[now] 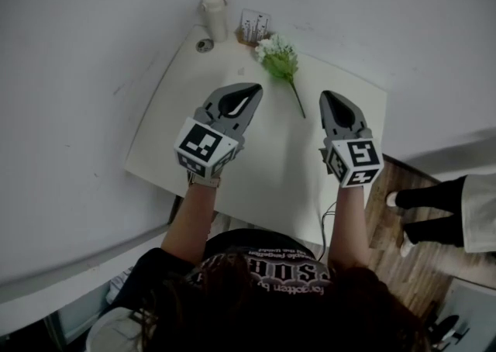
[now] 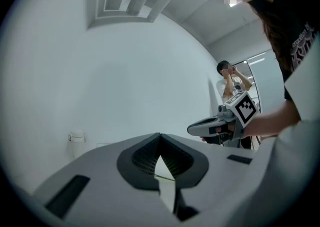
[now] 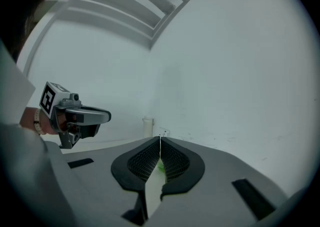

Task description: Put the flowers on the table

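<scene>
Head view, left to right:

- White wall on the left, white bench (image 1: 256,168) in the middle.
- Far-left corner of the bench: white cylinder (image 1: 215,15), upright. Small round disc (image 1: 204,45) just in front of it. Small card stand (image 1: 254,26) beside the cylinder, against the wall.
- Left hand-held gripper (image 1: 248,95) is over the bench, pointing away from the person. Its own view shows the left hand-held gripper (image 2: 159,137) clenched, tips meeting, nothing gripped. Only bench surface and a thin green stem line show through the gap below the tips.
- Flowers (image 1: 277,58) lie flat on the bench at the far end, next to the card stand. White blooms and green leaves face the wall and the stem runs back toward the person. They sit between the two gripper lines, ahead of both tips and clear of both.
- Right hand-held gripper (image 1: 331,101) is also over the bench, right of the stem end. Its own view shows the right hand-held gripper (image 3: 160,142) clenched and empty, pads pressed together. A bit of green from the flowers (image 3: 161,167) shows past them.
- Far right: wood floor (image 1: 403,265), with a second person's legs (image 1: 438,211) standing there.
</scene>
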